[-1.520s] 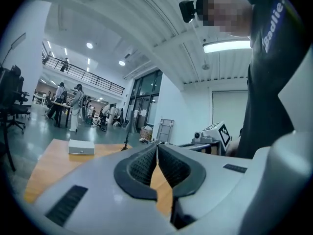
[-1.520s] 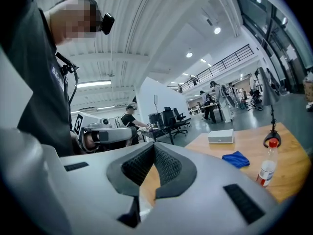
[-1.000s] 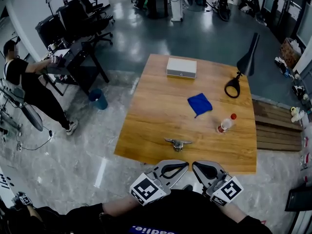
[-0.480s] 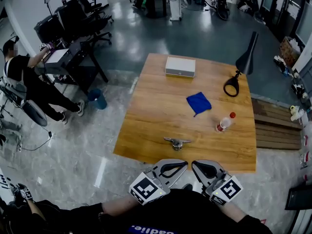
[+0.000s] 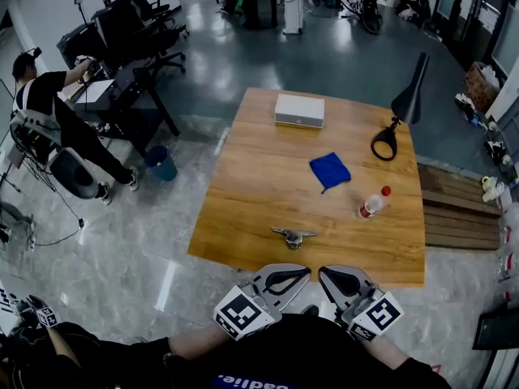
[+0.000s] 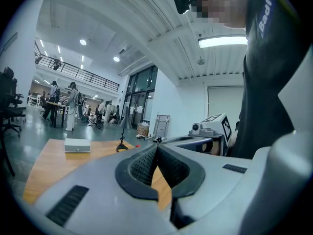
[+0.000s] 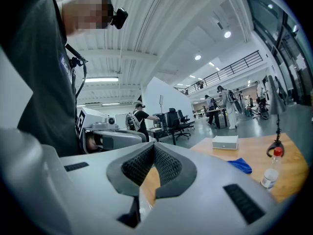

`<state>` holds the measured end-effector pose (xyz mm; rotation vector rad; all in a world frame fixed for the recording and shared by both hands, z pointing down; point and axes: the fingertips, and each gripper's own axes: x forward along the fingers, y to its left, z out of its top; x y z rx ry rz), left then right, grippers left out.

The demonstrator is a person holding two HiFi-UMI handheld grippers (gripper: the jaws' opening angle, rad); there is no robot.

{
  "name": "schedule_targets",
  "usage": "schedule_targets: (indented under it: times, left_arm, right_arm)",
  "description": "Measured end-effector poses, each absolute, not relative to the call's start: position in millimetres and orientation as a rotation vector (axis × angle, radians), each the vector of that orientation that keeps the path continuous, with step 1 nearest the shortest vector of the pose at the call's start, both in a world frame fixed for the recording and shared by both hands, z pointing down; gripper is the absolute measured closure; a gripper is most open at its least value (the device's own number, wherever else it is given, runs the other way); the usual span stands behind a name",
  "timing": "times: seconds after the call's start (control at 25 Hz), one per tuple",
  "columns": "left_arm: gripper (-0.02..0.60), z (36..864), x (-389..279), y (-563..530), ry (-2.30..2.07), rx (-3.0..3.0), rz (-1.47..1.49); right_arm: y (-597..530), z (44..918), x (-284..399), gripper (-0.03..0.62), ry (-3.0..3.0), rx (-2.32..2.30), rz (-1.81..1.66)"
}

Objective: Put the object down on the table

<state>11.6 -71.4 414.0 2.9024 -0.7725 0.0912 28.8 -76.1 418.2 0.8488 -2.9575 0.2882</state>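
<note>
A small metal cleat-shaped object (image 5: 293,236) lies on the wooden table (image 5: 251,201) near its front edge. My left gripper (image 5: 305,271) and right gripper (image 5: 325,273) are held side by side against the person's body, just short of the table's near edge and apart from the object. In the left gripper view the left gripper (image 6: 156,149) has its ribbed pads pressed together with nothing between them. The right gripper (image 7: 153,146) is shut and empty in the same way in its own view.
On the table are a white box (image 5: 299,110) at the back, a blue cloth (image 5: 330,170) in the middle, a black desk lamp (image 5: 401,108) and a lying bottle (image 5: 371,205) at right. A person (image 5: 57,128) stands by desks at far left; a blue bin (image 5: 162,165) is near the table.
Both grippers stay where they were, shut. The person at the far left has shifted and turned at the desk.
</note>
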Motion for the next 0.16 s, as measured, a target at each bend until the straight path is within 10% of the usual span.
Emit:
schedule_targets:
  times: [0.16]
  left_arm:
    - [0.572,412.8,11.0,-67.3,-0.77,2.902,0.095]
  right_arm:
    - [-72.7,415.7,28.0,0.589,-2.958,0.85,0.291]
